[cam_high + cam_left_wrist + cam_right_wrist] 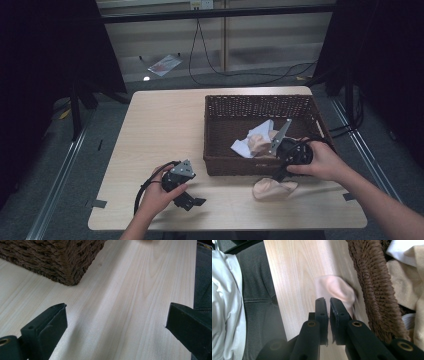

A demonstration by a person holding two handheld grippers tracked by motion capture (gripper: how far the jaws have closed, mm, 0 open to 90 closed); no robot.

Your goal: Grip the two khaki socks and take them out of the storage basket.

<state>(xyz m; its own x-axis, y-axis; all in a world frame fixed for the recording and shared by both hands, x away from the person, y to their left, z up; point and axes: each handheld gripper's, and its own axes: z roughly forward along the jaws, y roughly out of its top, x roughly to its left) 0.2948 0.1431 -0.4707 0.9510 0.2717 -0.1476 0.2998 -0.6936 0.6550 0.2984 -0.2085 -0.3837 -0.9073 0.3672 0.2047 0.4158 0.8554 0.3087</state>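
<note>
Step in hand: a pale sock (274,188) is being handled at the near edge of the worktop (165,130), just in front of the wicker basket (215,125); judged from the pictures, it is either being lifted toward the basket or has just been set down outside it.

Right claw (327,301): the jaws are drawn nearly together, with a thin gap between them. The sock lies right past their tips, but whether cloth is pinched cannot be told.

Left claw (116,315): held wide apart over bare wood, nothing between the jaws; it is rested low near the basket's near left corner.

Sock position: on the worktop, close against the basket's front wall, outside it.

Basket contents: a white cloth (252,140) and another beige piece (261,145) are seen inside.

Next move: a firm pinch on the sock is called for, then a lift high enough to clear the woven rim.

High view: the whole layout is given, with both hands and the sock's full outline.

Right claw view: the narrow jaw gap and the sock's nearness to the basket wall (372,290) are shown close up.

Left claw view: the spread of its jaws is made plain.
</note>
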